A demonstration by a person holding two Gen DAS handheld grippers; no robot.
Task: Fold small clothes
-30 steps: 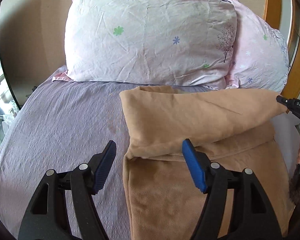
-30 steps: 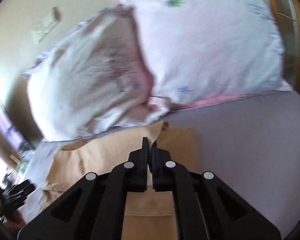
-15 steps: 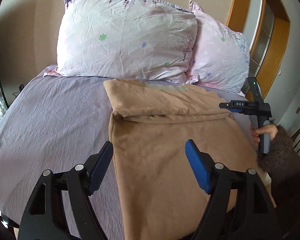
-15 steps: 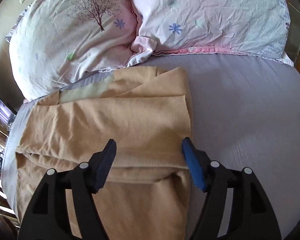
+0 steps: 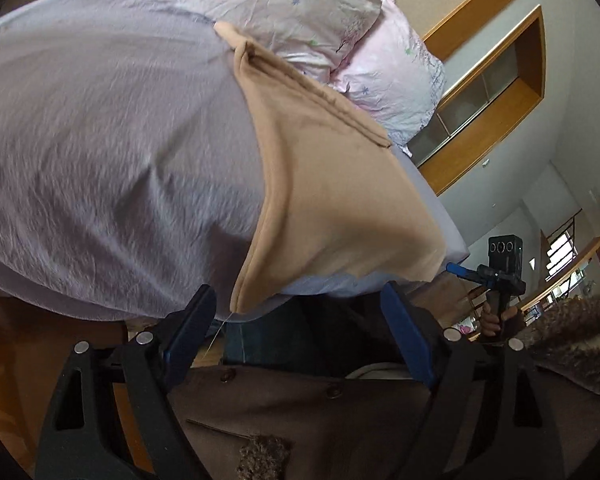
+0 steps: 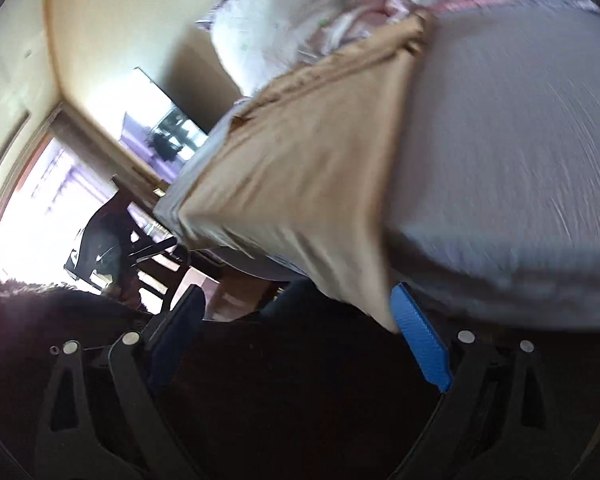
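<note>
1. Evidently both tools had been drawn off the cloth: the left gripper (image 5: 296, 324) showed its blue-padded jaws wide apart and empty, hanging below the foot edge of the bed.
2. Likewise the right gripper (image 6: 300, 332) had its jaws wide, gripping nothing, though one blue pad sat just beside the hanging corner at 1 o'clock in its blurred view.
3. Lying on the lilac bed sheet (image 5: 100, 140), the tan soft-knit garment (image 5: 332, 184) had its far end doubled over near the pillows, its near hem drooping over the mattress edge.
4. Judging by this, one fold was laid and the near corners would be gripped next.
5. Two floral white-and-pink pillows (image 5: 300, 12) crowded the far end at 12 o'clock; the person's brown coat (image 5: 320, 412) lay close beneath the jaws.
</note>
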